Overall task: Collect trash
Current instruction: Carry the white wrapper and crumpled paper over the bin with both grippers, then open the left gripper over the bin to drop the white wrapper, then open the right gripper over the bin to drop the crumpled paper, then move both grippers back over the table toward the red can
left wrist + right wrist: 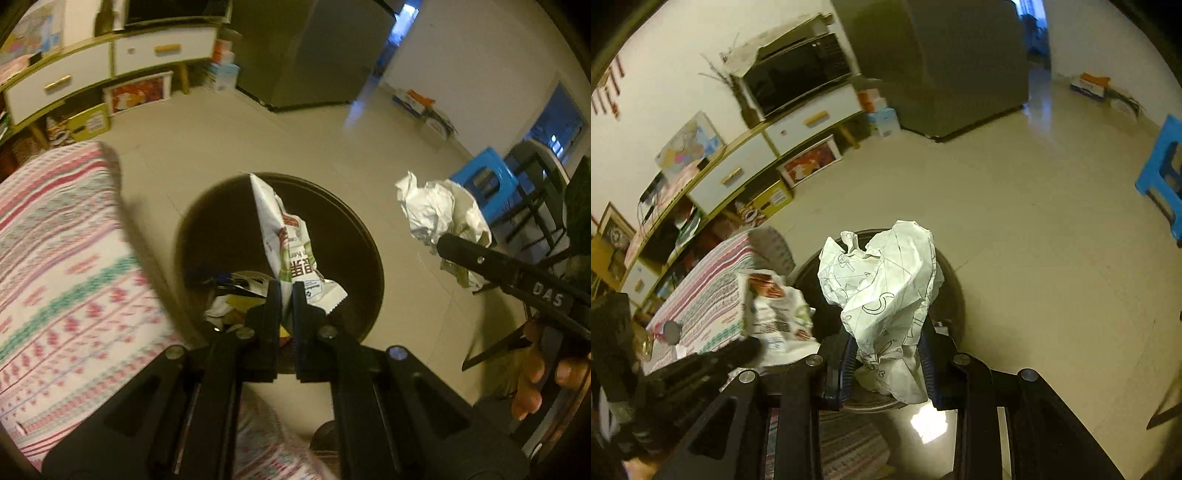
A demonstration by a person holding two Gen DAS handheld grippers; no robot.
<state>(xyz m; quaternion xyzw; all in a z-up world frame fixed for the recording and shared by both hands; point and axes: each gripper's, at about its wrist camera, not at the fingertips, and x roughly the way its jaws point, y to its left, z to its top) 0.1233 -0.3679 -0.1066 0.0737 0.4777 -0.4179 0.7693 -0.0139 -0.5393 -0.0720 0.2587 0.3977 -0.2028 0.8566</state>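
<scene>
We pinch a snack wrapper [286, 240] in our left gripper [286, 295] over the bin's rim [369, 236], crumpled paper [886, 288] clamped in our right gripper [888, 343].

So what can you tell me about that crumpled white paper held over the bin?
The crumpled paper is a white sheet, loosely balled, with thin black line drawings and grid lines printed on it. It looks like ordinary thin paper, heavily creased. The right hand-held gripper pinches its lower part between both fingers, and the bulk stands up beyond the fingertips. It hangs above the dark round bin, touching nothing else. The left wrist view shows it beside a snack wrapper.
</scene>
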